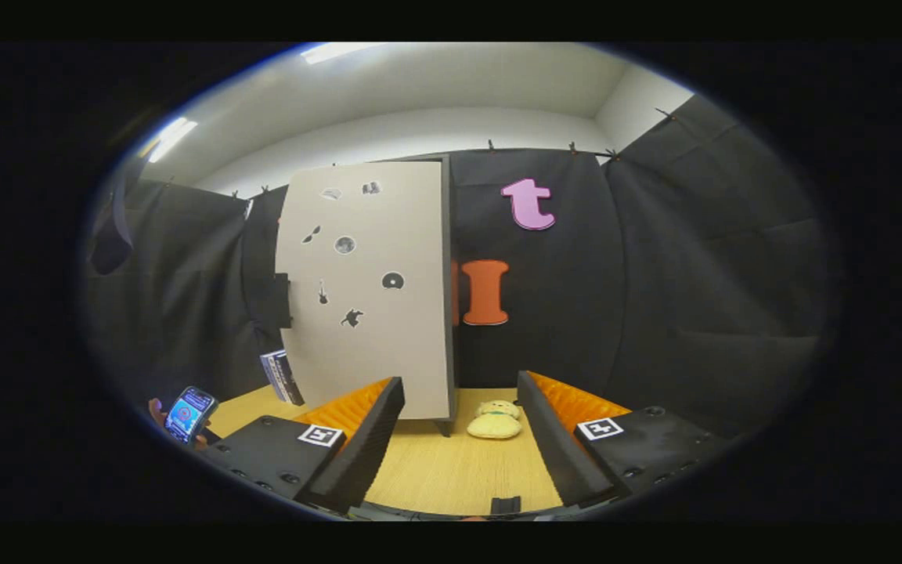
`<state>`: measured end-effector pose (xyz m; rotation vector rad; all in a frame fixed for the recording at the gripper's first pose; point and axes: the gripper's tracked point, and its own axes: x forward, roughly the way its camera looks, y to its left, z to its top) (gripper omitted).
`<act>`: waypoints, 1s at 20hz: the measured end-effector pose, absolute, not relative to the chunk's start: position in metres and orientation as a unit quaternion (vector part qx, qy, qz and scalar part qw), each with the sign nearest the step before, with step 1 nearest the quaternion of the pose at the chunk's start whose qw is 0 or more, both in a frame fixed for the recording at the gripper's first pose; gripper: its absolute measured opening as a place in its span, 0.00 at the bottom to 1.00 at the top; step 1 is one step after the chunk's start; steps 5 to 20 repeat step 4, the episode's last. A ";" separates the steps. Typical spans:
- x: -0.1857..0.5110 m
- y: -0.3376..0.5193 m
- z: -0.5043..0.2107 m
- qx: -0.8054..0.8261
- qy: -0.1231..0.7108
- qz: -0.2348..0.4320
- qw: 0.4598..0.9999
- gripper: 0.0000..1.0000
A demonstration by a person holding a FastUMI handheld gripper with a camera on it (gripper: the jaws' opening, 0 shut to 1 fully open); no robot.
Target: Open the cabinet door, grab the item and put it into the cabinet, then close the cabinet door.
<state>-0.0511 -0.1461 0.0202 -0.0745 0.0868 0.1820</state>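
Observation:
A tall pale cabinet (365, 298) with small dark stickers on its door stands on the wooden table (451, 470), beyond my left finger. Its door looks closed, with a dark handle (282, 299) at its left edge. A small yellow plush toy (496, 421) lies on the table by the cabinet's right foot, just ahead of and between my fingertips. My gripper (459, 407) is open, its fingers spread wide with nothing between them.
A hand holds a phone (189, 413) to the left of my left finger. A dark box or book (282, 377) leans by the cabinet's lower left corner. Black cloth walls close in behind and to the right.

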 end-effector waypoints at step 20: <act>-0.055 -0.146 0.020 -0.036 0.038 0.089 0.995 0.93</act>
